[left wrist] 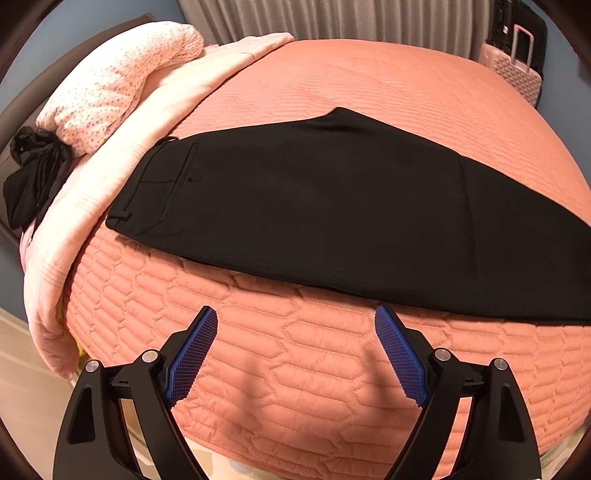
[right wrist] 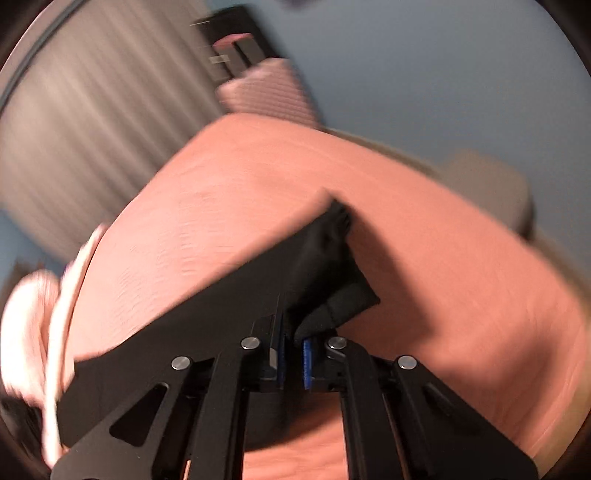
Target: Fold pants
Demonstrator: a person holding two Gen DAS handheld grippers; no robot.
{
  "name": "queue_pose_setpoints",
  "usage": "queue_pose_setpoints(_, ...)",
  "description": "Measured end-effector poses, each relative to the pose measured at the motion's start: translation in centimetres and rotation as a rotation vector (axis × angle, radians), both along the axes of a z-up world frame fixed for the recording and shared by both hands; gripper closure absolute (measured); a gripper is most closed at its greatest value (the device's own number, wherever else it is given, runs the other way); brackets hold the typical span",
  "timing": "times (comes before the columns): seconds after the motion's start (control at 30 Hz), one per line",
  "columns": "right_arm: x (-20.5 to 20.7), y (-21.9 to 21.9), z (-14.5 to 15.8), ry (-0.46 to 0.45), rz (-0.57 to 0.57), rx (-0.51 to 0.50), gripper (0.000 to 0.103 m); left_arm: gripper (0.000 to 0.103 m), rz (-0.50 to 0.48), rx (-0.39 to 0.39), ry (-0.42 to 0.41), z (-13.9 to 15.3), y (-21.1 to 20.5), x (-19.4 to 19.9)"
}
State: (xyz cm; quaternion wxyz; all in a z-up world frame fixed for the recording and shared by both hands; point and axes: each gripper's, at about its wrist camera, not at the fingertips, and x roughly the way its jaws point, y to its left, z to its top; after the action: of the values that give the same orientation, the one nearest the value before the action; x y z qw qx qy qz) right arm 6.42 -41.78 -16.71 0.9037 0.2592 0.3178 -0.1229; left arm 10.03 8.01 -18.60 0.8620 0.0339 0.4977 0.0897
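Black pants (left wrist: 314,206) lie flat across the salmon quilted bed (left wrist: 295,369), waistband at the left, legs running right out of frame. My left gripper (left wrist: 295,325) is open and empty, hovering over the bed's near edge, short of the pants. In the blurred right wrist view, my right gripper (right wrist: 293,347) is shut on the leg end of the pants (right wrist: 258,288) and holds it lifted above the bed (right wrist: 443,295).
A pink floral duvet (left wrist: 122,81) and pale blanket (left wrist: 92,206) are piled at the bed's left end, with a black garment (left wrist: 33,177) beside them. A pink suitcase (left wrist: 517,70) stands by grey curtains (left wrist: 332,18) at the far right.
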Motion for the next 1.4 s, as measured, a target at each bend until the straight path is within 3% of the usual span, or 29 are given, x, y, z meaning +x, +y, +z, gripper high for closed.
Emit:
queue_pose_setpoints(0.1, 4.3, 8.5, 4.4, -0.022, 0.251, -0.137, 0.097, 0.018, 0.039, -0.029, -0.001, -0.3, 1.8, 0.0)
queue_pose_setpoints(0.2, 7.8, 18.4, 5.3, -0.010, 0.505, -0.190, 0.097, 0.018, 0.075, -0.057, -0.013, -0.3, 3.6, -0.2)
queue_pose_setpoints(0.3, 10.2, 28.0, 1.2, 0.082, 0.713, -0.227, 0.097, 0.018, 0.112, -0.063, -0.022, -0.3, 6.0, -0.5)
queue_pose_setpoints(0.4, 10.9, 33.9, -5.7, 0.234, 0.810, -0.245, 0.097, 0.018, 0.144, -0.071, -0.014, -0.6, 8.6, -0.8)
queue_pose_setpoints(0.43, 10.5, 35.0, -6.7, 0.232, 0.801, -0.280, 0.097, 0.018, 0.154, -0.073, -0.010, -0.6, 9.4, -0.9)
queue_pose_setpoints(0.47, 10.0, 35.6, -6.6, 0.201, 0.786, -0.308, 0.097, 0.018, 0.167, -0.075, -0.009, -0.7, 10.5, -1.1)
queue_pose_setpoints(0.57, 10.2, 35.1, -5.9, 0.213, 0.773, -0.244, 0.097, 0.018, 0.196, -0.071, -0.024, -0.8, 12.9, -1.5)
queue_pose_setpoints(0.63, 10.5, 35.4, -5.3, 0.205, 0.775, -0.262, 0.097, 0.018, 0.213, -0.074, -0.019, -1.3, 14.1, -1.3)
queue_pose_setpoints(0.73, 9.9, 36.5, -3.0, 0.145, 0.798, -0.270, 0.097, 0.018, 0.238, -0.087, -0.008, -2.1, 15.2, -0.8)
queue_pose_setpoints(0.93, 11.7, 41.2, -5.1, 0.203, 0.893, -0.322, 0.097, 0.018, 0.285, -0.188, -0.020, -2.5, 16.9, 0.1)
queue_pose_setpoints(1.03, 11.0, 42.1, -5.3, 0.215, 0.885, -0.394, 0.091, 0.018, 0.291, -0.243, -0.043, -2.4, 18.1, 0.9)
queue_pose_setpoints(1.07, 10.9, 43.0, -5.0, 0.227, 0.893, -0.418, 0.088, 0.018, 0.291, -0.269, -0.054, -2.3, 18.6, 1.3)
queue_pose_setpoints(1.13, 9.7, 43.7, -4.0, 0.245, 0.921, -0.466, 0.053, 0.018, 0.298, -0.335, -0.076, -2.3, 19.9, 2.3)
queue_pose_setpoints(1.23, 6.8, 43.4, -1.7, 0.168, 0.925, -0.536, 0.031, 0.018, 0.327, -0.438, -0.130, -2.6, 22.5, 4.2)
queue_pose_setpoints(1.27, 5.5, 43.0, -0.8, 0.144, 0.926, -0.549, 0.027, 0.018, 0.337, -0.523, -0.160, -3.1, 23.8, 5.1)
queue_pose_setpoints(1.4, 2.6, 41.2, 1.5, 0.119, 0.898, -0.504, 0.025, 0.018, 0.432, -0.810, -0.223, -5.9, 27.5, 7.2)
